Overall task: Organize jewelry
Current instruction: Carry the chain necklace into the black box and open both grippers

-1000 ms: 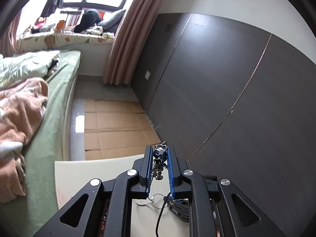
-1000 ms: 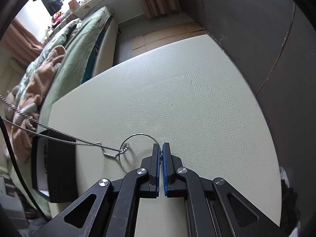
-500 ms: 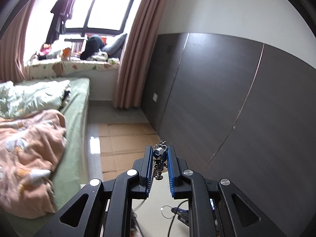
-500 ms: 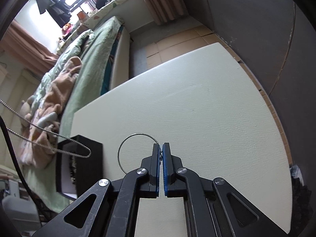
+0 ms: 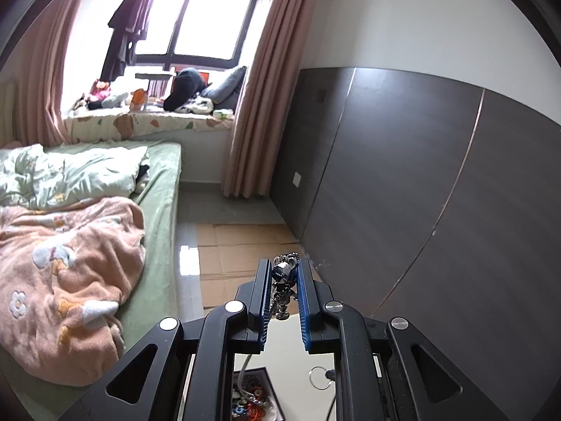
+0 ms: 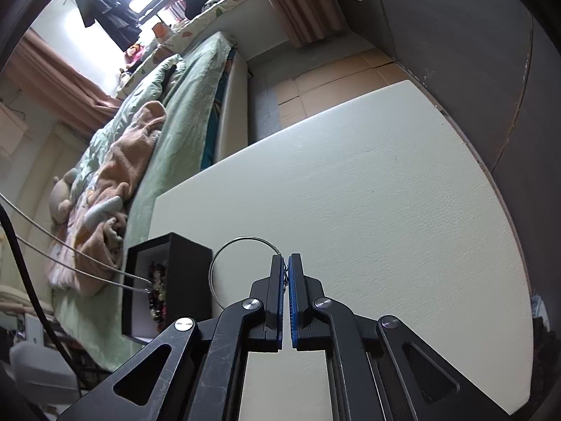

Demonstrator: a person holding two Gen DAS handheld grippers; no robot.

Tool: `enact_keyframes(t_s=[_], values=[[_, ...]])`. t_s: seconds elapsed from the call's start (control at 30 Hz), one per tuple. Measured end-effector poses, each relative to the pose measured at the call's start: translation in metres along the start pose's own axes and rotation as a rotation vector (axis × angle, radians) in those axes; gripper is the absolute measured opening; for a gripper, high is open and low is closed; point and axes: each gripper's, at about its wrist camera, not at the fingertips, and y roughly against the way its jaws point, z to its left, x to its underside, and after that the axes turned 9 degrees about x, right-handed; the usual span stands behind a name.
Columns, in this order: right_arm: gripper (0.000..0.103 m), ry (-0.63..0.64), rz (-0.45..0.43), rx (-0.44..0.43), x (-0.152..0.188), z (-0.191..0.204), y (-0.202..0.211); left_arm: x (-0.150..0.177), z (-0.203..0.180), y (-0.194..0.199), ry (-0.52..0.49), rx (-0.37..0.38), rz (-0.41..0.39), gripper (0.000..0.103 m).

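My left gripper (image 5: 285, 265) is shut on a silver bear-shaped pendant (image 5: 283, 277), held up well above the table. Its silver chain (image 6: 87, 266) hangs in a long loop whose low end sits at the mouth of the black jewelry box (image 6: 189, 280). That box stands on the white table (image 6: 385, 210) near its left edge, with beaded pieces (image 6: 157, 291) inside. My right gripper (image 6: 285, 263) is shut on a thin silver wire ring (image 6: 245, 238), which sticks out to the left of the pads, just above the tabletop.
A bed with a green sheet and a peach blanket (image 6: 115, 175) runs along the table's left side. A dark panelled wall (image 6: 473, 52) borders the right. Cardboard sheets (image 5: 242, 256) cover the floor beyond the table. A black cable (image 6: 21, 263) hangs at far left.
My left gripper has risen with the pendant. The chain's low end has come away from the ring and swung left to the box. The right gripper lifted slightly with the ring.
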Motion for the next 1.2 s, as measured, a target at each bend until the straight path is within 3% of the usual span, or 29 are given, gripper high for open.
enact_keyframes(t_s=[0.37,0.67,0.87,0.9,0.97,1.0,1.03,1.2], values=[[0.004,0.024,-0.028,-0.1,0.007,0.028,0.018,0.057,0.046,-0.045,0.106,-0.014,0.122,0.015],[0.004,0.037,-0.04,-0.15,0.007,0.051,0.014,0.118,0.077,-0.083,0.203,-0.029,0.237,0.015],[0.004,0.063,-0.041,-0.177,0.01,0.068,0.01,0.141,0.097,-0.104,0.288,-0.006,0.31,0.017],[0.004,0.067,-0.042,-0.179,0.011,0.071,0.01,0.144,0.099,-0.106,0.3,-0.007,0.326,0.02],[0.004,0.077,-0.044,-0.179,0.011,0.076,0.008,0.149,0.105,-0.106,0.32,-0.007,0.334,0.043],[0.004,0.078,-0.041,-0.18,0.011,0.078,0.007,0.15,0.107,-0.104,0.328,-0.007,0.326,0.062],[0.004,0.079,-0.037,-0.181,0.011,0.078,0.005,0.149,0.109,-0.101,0.334,-0.012,0.31,0.068],[0.004,0.091,-0.024,-0.179,0.011,0.088,-0.003,0.146,0.119,-0.087,0.347,-0.048,0.264,0.068]])
